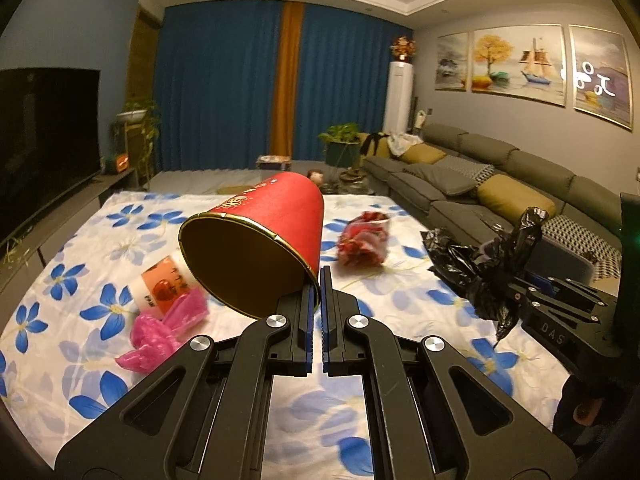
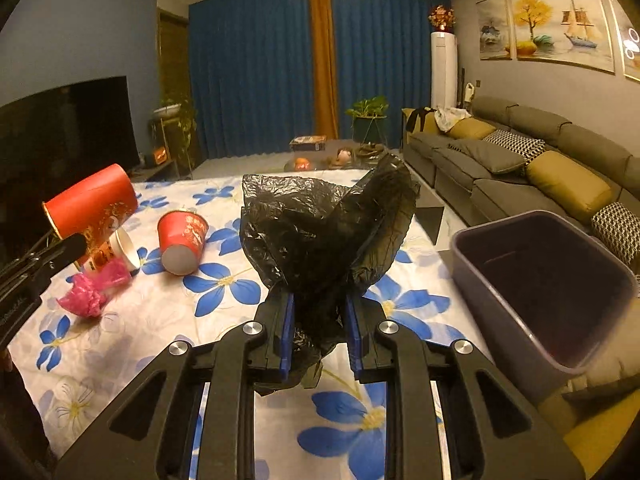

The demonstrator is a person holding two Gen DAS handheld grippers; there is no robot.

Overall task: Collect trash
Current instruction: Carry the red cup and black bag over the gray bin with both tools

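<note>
Trash lies scattered over the flowered cloth (image 2: 224,280): pink plastic wad (image 2: 90,290), small red cup (image 2: 182,242) on its side. Left gripper (image 1: 320,276) pinches the rim of a large red cup (image 1: 264,240), lifted clear. Right gripper (image 2: 320,304) clamps a crumpled black bag (image 2: 324,224), raised beside the grey bin (image 2: 532,336).

The red cup (image 1: 260,240) looks like smooth paper. The black bag (image 2: 324,232) is thin, crinkly, shiny plastic. The flowered cloth (image 2: 224,320) looks soft.

Grey sofa (image 2: 520,152), blue curtains (image 2: 256,68), dark television (image 1: 44,136), sailboat painting (image 1: 520,60)
</note>
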